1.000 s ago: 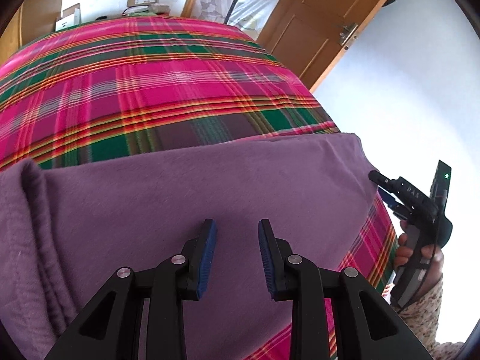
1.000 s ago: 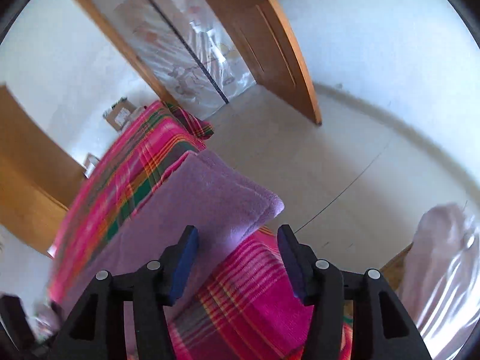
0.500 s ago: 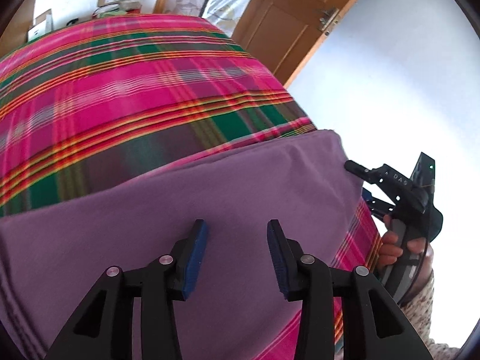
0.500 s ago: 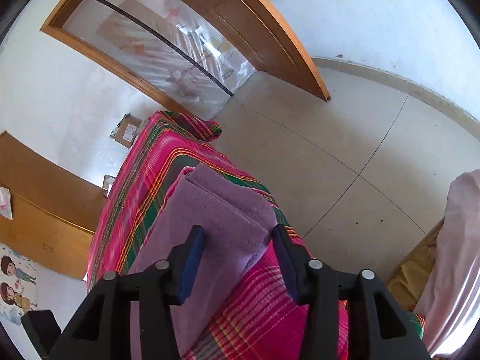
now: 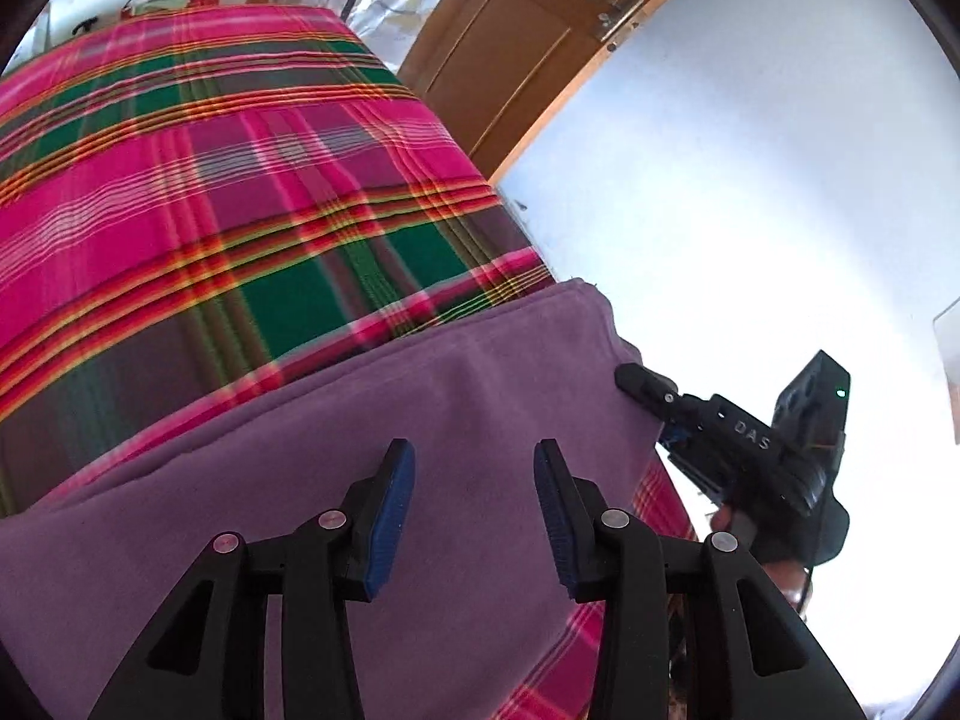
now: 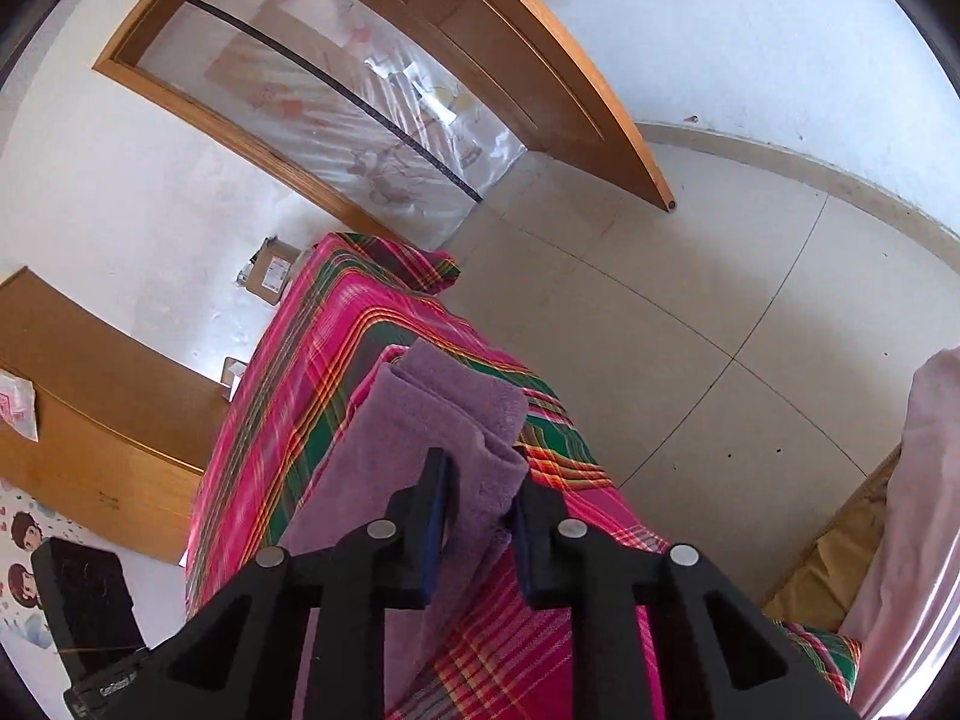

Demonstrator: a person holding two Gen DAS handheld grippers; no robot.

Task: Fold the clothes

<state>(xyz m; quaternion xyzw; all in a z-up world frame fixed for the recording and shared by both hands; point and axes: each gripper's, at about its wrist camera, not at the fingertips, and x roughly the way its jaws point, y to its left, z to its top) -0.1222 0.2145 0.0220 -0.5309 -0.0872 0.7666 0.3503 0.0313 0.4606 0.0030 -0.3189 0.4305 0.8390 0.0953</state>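
While the purple garment [image 5: 372,480] lies folded along the near edge of the bed, on its pink and green plaid cover [image 5: 198,192], I hold one tool in each hand. My left tool [image 5: 474,516] hangs over the flat middle of the garment with its blue pads [image 5: 390,516] set well apart and nothing between them; I cannot tell whether the fingertips touch the cloth. My right tool [image 6: 477,516] sits at the garment's right-hand corner [image 6: 474,438], where the folded layers show as stacked edges. Its jaws have just been closing, and the thick edge of the cloth now sits between the pads [image 6: 435,516], which press on it from both sides. In the left wrist view the same tool appears as a black body at the garment's right border, with my hand [image 5: 774,564] around its handle. The corner overhangs the bed's side, above a pale tiled floor [image 6: 690,312]. An open wooden door [image 6: 540,78] stands beyond the bed.
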